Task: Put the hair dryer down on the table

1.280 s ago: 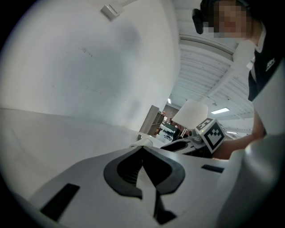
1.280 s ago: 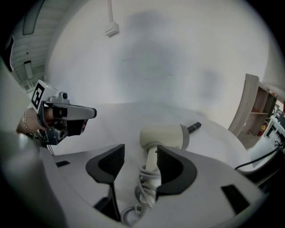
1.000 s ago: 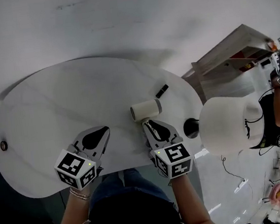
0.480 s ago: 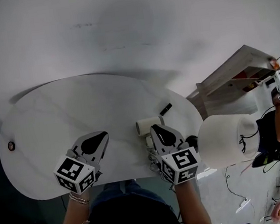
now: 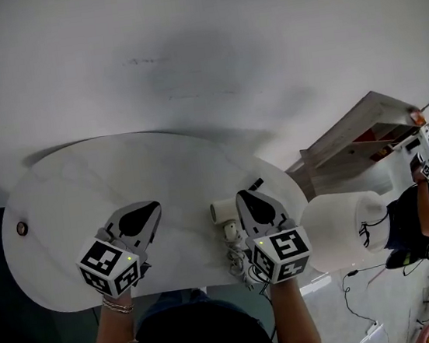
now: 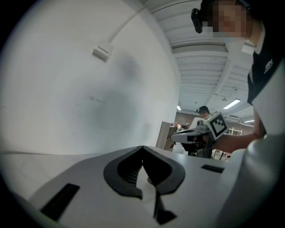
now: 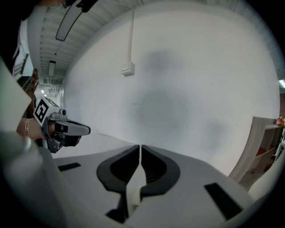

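1. White-and-black square marker patterns are the print in view, one set on the left cube (image 5: 111, 265) and one on the right cube (image 5: 281, 252)
2. Cream hair dryer (image 5: 221, 210): smooth plastic with a short round barrel. It lies on its side on the worktop (image 5: 67, 186), just left of the right gripper (image 5: 243, 196). Its handle end runs toward the near edge and is partly hidden under that gripper
3. The worktop is matte white with a rounded kidney outline and a small dark round hole (image 5: 22, 228) near its left end. A slim black piece (image 5: 255, 184) lies just beyond the dryer
4. left gripper (image 5: 153, 207): grey shell and black ribbed fingers (image 6: 127, 173), tips together with nothing between them. It hangs over the worktop, well apart from the dryer
5. The right gripper's fingers (image 7: 156, 171) have just been closing and now sit all but together, with nothing clamped. A pale sliver shows low in the gap; can't tell what it is
6. Off the right end stand a white drum-shaped thing (image 5: 339, 225) and a pale wood shelf unit (image 5: 351, 137)
7. Compared with a second ago, the barrel was ahead of the right fingertips and is now alongside them. More wall is in frame and the worktop sits lower. The dryer and the black piece lie about as before
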A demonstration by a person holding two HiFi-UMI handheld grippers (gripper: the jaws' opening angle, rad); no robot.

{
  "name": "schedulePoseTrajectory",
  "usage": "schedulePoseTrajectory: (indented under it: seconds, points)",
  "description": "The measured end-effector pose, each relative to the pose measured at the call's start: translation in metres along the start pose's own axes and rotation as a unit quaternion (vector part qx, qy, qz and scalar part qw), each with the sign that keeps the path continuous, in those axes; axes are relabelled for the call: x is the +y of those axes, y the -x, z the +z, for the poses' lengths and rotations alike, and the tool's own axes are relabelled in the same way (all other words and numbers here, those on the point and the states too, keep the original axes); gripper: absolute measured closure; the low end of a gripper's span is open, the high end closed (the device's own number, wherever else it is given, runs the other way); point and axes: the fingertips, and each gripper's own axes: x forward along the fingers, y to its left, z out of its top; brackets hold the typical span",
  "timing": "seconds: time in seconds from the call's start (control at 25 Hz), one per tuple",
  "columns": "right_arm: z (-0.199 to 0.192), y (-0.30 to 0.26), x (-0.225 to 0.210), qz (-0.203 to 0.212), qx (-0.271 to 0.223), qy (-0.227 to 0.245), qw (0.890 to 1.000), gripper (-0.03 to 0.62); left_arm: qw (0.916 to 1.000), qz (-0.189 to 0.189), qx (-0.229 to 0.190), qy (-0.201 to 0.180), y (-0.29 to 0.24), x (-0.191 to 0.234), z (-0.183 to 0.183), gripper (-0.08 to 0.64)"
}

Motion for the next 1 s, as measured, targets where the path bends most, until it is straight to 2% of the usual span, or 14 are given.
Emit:
schedulePoseTrajectory:
  seconds: [0.4, 0.56, 0.72, 1.0]
  points:
    - [0.030, 0.004, 0.008, 0.018, -0.020, 0.058, 0.998, 0.568, 0.9993, 0.023, -0.025, -0.018, 0.010, 0.009, 0.034, 0.548]
    - [0.044, 0.007, 0.006, 0.012, -0.028, 0.089, 0.996, 0.568, 0.9988, 0.027, -0.034, -0.024, 0.014, 0.008, 0.043, 0.548]
    - [0.052, 0.003, 0.002, 0.016, -0.040, 0.072, 0.996, 0.571, 0.9982, 0.041, -0.035, -0.026, 0.020, 0.013, 0.046, 0.548]
    - [0.064, -0.006, 0.006, 0.024, -0.049, 0.071, 0.996, 0.574, 0.9961, 0.064, -0.049, -0.035, 0.029, 0.021, 0.062, 0.548]
